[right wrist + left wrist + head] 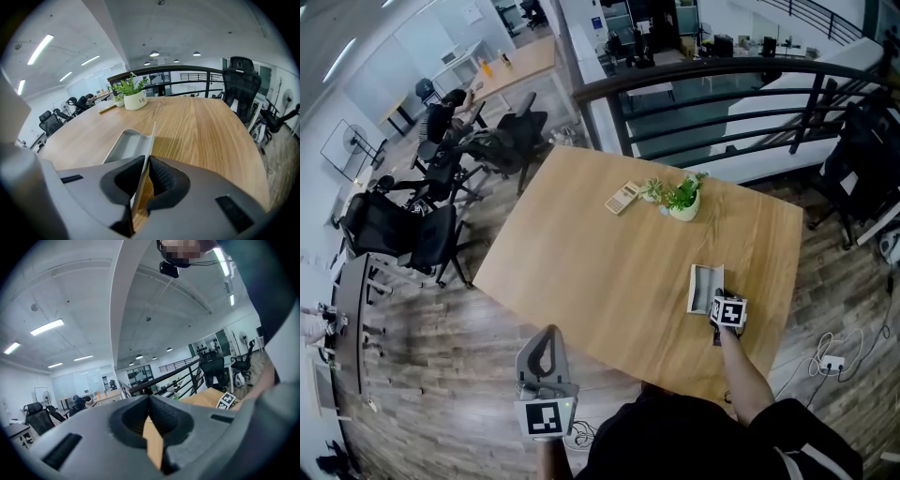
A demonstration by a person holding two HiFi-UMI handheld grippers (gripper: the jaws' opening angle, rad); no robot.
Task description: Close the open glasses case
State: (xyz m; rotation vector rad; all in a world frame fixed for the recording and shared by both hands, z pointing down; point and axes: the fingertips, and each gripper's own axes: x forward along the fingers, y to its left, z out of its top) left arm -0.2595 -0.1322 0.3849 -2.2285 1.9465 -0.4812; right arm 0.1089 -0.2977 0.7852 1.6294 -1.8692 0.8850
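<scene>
The open grey glasses case (704, 287) lies on the wooden table (609, 272) near its right edge. In the right gripper view its tray (125, 146) lies flat and its thin lid (151, 136) stands upright. My right gripper (146, 160) is shut on the near end of that lid, one pad on each side; in the head view this gripper (718, 302) sits at the case's near right corner. My left gripper (547, 342) hangs off the table's near left side over the floor. In its own view the left gripper (150, 398) is shut with nothing in it.
A small potted plant (682, 202) in a white pot (134, 100) and a flat beige object (622, 198) stand at the far side of the table. A dark railing (722, 103) runs behind it. Office chairs (422, 234) stand on the floor to the left.
</scene>
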